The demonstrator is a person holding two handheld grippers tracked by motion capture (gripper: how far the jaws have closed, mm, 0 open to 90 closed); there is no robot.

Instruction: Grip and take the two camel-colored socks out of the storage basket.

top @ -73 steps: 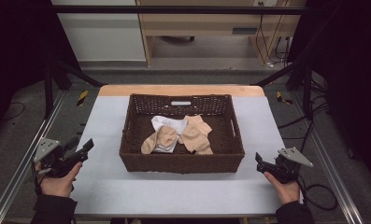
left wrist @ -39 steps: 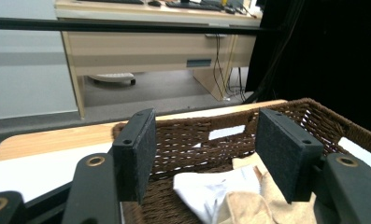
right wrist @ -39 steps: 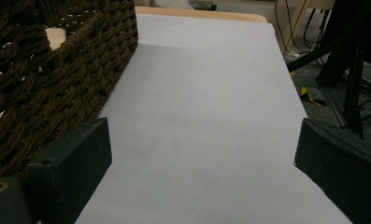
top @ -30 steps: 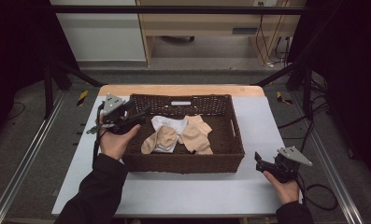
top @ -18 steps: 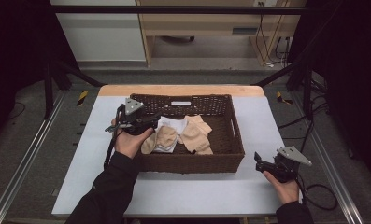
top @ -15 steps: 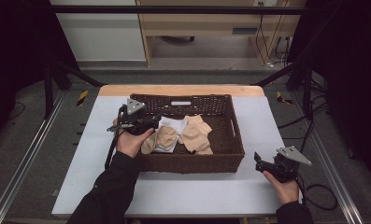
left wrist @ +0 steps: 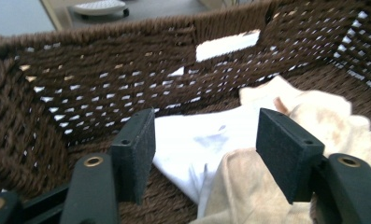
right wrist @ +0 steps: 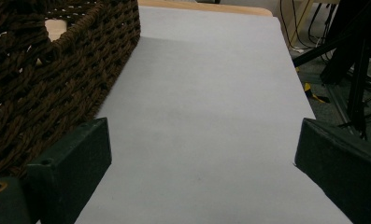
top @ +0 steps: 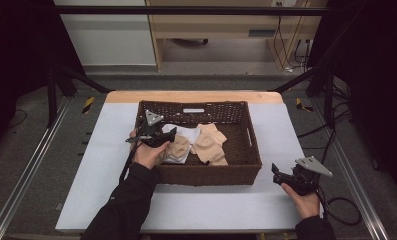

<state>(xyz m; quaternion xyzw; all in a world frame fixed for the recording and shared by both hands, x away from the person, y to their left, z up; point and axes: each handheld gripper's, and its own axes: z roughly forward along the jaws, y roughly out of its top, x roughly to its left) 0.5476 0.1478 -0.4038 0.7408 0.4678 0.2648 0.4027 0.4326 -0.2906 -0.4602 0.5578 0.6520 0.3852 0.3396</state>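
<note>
We read no writing or brand anywhere; the pale rectangular slot in the far wall of the basket is blank. We go from the largest thing down: the white-topped table with a wooden far edge (top: 111, 150) carries the dark brown woven wicker basket (top: 246, 135), which sits near the middle, with bare tabletop on both sides and in front. Inside lie the white folded cloth (left wrist: 206, 140) toward the left and the beige crumpled cloths (top: 208, 145) beside and partly over it, all low against the basket floor.

Our left gripper (left wrist: 206, 149) hangs inside the basket near its left wall, jaws well apart, aimed at the white cloth where a beige piece overlaps it; the pads touch nothing we can make out. The basket wall stands close behind and to the left of it.

Our right gripper (top: 281, 175) rests low over the table just outside the basket's near right corner, jaws wide apart, holding nothing, with open tabletop ahead.
</note>
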